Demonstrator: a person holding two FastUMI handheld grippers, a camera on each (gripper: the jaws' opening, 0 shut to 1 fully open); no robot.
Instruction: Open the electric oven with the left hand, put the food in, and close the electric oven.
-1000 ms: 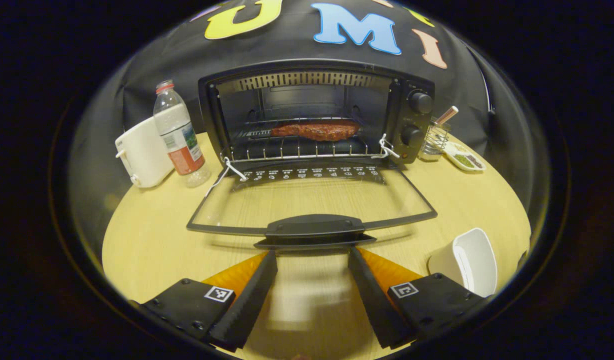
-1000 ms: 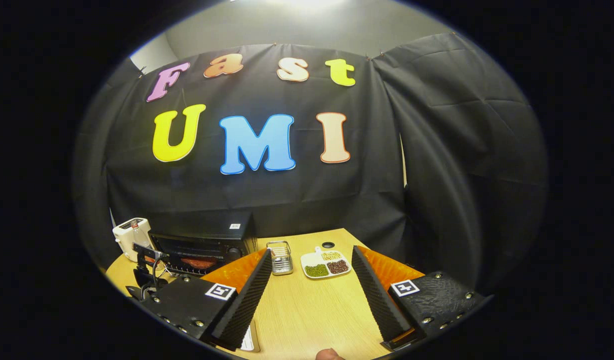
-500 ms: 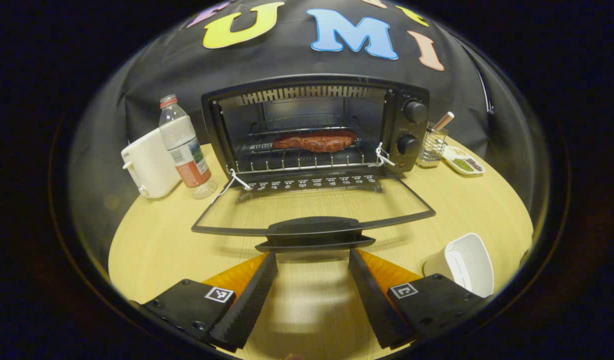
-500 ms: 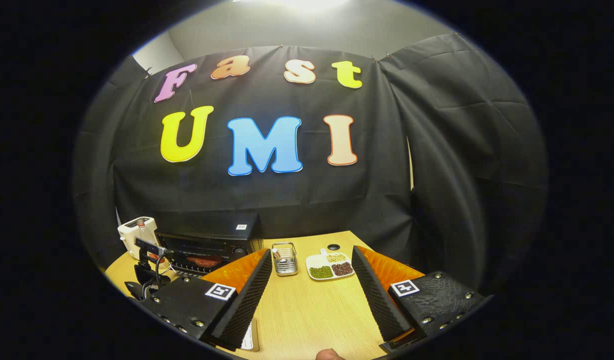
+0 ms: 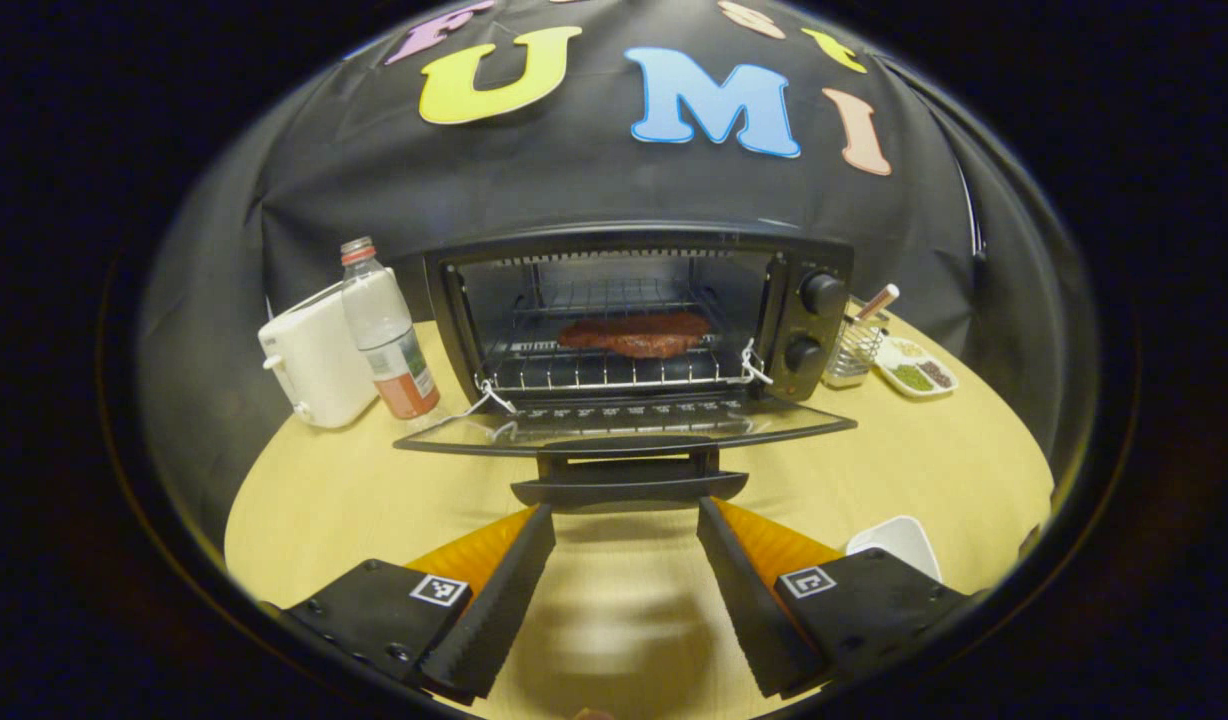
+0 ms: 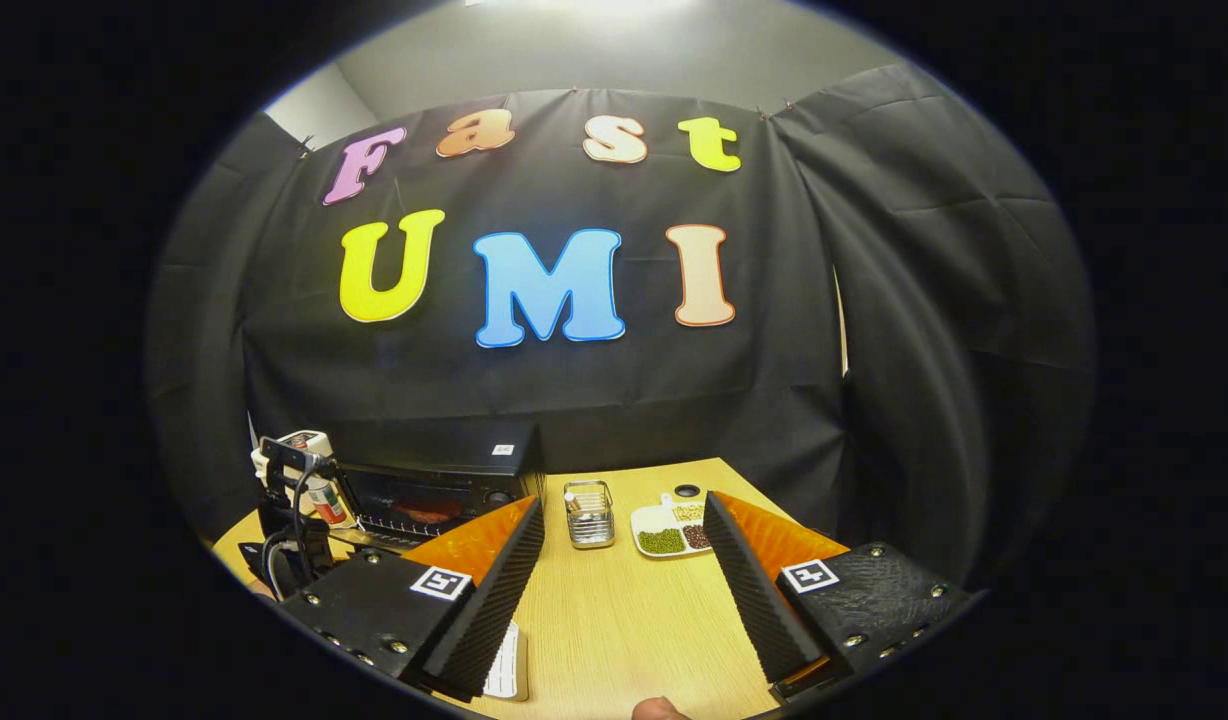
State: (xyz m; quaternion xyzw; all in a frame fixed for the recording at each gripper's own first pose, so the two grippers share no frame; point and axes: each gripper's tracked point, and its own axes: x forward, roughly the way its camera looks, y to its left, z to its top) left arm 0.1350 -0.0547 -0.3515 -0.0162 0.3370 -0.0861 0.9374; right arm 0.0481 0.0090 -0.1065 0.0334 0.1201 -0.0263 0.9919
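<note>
On the wooden table [image 5: 324, 500], toward the far side, your electric oven [image 5: 639, 310] stands with its glass door [image 5: 624, 430] dropped to about level, hinge side at the oven, handle [image 5: 629, 480] toward you. Food, a reddish-brown slab of meat [image 5: 634, 333], lies on the wire rack [image 5: 604, 370] inside the cavity. Two knobs [image 5: 822, 294] sit on the oven's right panel.

Your left gripper [image 5: 624, 520] has its fingers spread wide, gripping nothing; the tips sit just near of the door handle, one to each side, and contact cannot be judged.

Left of the oven: a plastic bottle [image 5: 384, 335] with a red cap, then a white toaster [image 5: 314, 360]. Right of it: a wire basket [image 5: 854, 345], then a divided dish of beans [image 5: 914, 372]. A white cup [image 5: 899, 538] rests at the near right, beside your left gripper.

Your right gripper [image 6: 624, 520] is likewise wide apart and empty, held above the table well to the right of the oven, with the basket and dish beyond its tips.
</note>
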